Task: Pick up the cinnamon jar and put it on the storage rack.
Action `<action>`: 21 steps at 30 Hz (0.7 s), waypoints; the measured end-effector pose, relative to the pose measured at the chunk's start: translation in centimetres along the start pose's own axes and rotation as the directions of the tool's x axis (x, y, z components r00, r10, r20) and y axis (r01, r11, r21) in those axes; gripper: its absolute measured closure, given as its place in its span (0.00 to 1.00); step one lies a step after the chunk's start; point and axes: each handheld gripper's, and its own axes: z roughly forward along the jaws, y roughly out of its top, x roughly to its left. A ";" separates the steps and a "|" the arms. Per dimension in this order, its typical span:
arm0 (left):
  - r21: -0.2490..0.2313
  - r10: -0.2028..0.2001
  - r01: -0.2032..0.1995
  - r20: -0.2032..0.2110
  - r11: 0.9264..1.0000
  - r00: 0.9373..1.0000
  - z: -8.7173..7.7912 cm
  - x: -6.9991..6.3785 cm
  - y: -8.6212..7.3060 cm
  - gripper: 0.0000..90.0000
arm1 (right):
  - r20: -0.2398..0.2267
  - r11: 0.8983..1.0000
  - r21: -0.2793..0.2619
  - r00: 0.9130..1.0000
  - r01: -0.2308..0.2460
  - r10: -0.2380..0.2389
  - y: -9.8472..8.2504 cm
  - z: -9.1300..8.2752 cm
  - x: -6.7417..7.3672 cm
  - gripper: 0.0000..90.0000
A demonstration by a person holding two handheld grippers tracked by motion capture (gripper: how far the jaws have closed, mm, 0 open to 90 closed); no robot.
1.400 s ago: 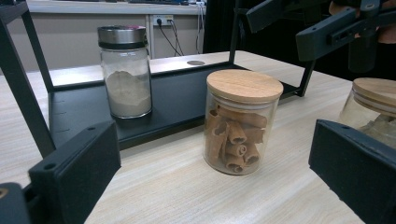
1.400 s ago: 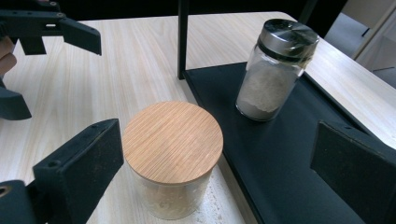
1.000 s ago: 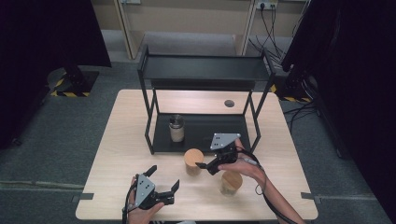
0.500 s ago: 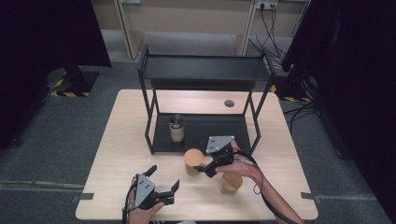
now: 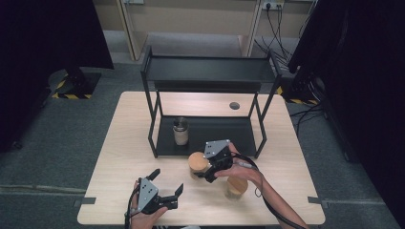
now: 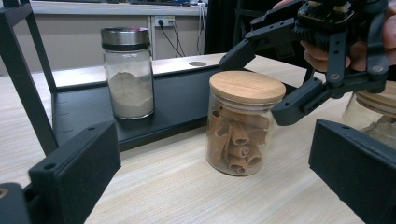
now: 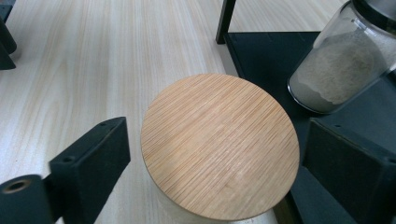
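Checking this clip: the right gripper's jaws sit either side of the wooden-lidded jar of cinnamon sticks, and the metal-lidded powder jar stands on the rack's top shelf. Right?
Not quite. The powder jar stands on the bottom shelf of the rack, as the high view shows. The rest holds: the right gripper has its jaws either side of the cinnamon jar.

Powder jar (image 5: 180, 131) on black rack (image 5: 210, 70), second jar (image 5: 236, 187).

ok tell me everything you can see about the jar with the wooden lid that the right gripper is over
The clear glass jar with the round light-wood lid stands upright on the pale wooden table, just in front of the black metal shelf's bottom tray. It is packed with curled brown cinnamon-like sticks, and its lid is on and flat. The right gripper has been closing its jaws, which straddle the lid on either side; no contact is visible yet.
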 end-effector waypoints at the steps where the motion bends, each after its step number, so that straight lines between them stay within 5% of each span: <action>1: 0.000 0.000 0.000 0.000 1.000 1.000 0.0 0.0 0.0 0.01 | 0.000 1.000 -0.001 1.000 -0.004 0.004 0.0 0.1 0.0 0.11; 11: 0.003 0.000 0.000 0.002 1.000 1.000 0.0 0.0 0.0 0.01 | -0.010 0.999 0.053 1.000 -0.010 0.011 0.5 1.0 -0.3 0.23; 21: 0.005 0.000 0.000 0.006 1.000 1.000 0.1 0.0 0.0 0.01 | -0.032 1.000 0.025 0.999 -0.016 0.017 0.4 0.8 -0.5 0.27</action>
